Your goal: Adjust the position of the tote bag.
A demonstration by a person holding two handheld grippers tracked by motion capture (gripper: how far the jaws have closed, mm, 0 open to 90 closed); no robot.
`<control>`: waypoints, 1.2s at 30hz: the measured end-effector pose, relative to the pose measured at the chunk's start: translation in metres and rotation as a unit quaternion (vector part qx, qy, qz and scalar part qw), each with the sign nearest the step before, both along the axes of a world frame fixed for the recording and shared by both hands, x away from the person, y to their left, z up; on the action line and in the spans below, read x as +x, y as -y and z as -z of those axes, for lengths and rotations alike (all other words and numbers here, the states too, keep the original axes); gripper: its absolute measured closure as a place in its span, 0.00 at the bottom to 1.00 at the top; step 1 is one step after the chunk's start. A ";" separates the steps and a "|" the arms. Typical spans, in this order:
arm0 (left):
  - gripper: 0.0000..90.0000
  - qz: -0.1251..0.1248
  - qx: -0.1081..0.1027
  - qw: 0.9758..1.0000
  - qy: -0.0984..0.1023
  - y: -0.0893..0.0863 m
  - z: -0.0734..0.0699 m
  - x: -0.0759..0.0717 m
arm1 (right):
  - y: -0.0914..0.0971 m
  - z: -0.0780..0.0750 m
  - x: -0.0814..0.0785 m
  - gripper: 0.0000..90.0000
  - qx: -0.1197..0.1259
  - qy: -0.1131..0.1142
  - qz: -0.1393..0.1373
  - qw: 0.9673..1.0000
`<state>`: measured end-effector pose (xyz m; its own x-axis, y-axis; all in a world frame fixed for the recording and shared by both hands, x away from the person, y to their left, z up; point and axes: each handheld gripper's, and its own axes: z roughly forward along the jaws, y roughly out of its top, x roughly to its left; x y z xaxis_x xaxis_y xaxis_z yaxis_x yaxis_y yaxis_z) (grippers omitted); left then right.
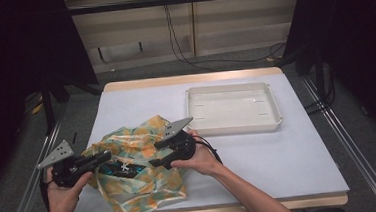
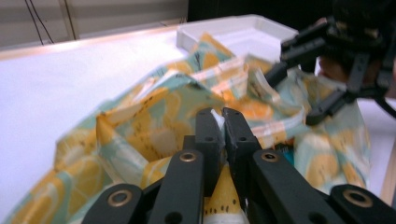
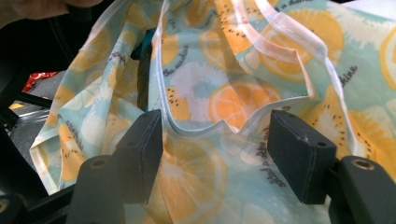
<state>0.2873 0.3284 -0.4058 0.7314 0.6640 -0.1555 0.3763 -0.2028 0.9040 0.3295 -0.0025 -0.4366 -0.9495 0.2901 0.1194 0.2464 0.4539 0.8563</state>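
Observation:
A soft bag (image 1: 146, 186) printed with orange and lemon slices lies crumpled on the near left of the white table (image 1: 289, 154). My left gripper (image 1: 104, 157) comes at it from the left. In the left gripper view its jaws (image 2: 222, 119) stand together, pinching a fold of the bag (image 2: 154, 116). My right gripper (image 1: 155, 153) sits at the bag's right side, jaws wide apart. In the right gripper view the bag's white-hemmed rim (image 3: 196, 130) runs loose between the open pads of the right gripper (image 3: 217, 140). Something dark with teal marks (image 1: 120, 167) lies inside the bag.
An empty white tray (image 1: 234, 108) stands at the far right of the table, also seen beyond the bag (image 2: 233, 28). Black curtains flank the table, and cables run over the floor behind it. The table's front edge is close to the bag.

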 end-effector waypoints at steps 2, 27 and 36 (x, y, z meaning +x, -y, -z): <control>0.95 -0.003 -0.020 1.000 -0.003 -0.002 -0.003 0.007 | -0.001 -0.005 0.001 0.38 0.010 0.003 0.005 1.000; 0.54 0.001 -0.018 0.999 -0.031 -0.004 0.001 0.023 | -0.005 -0.012 0.019 0.99 0.027 -0.007 0.016 0.999; 0.26 0.016 0.005 0.999 -0.029 0.003 0.010 0.021 | -0.005 -0.022 0.044 0.99 0.037 0.003 0.056 0.998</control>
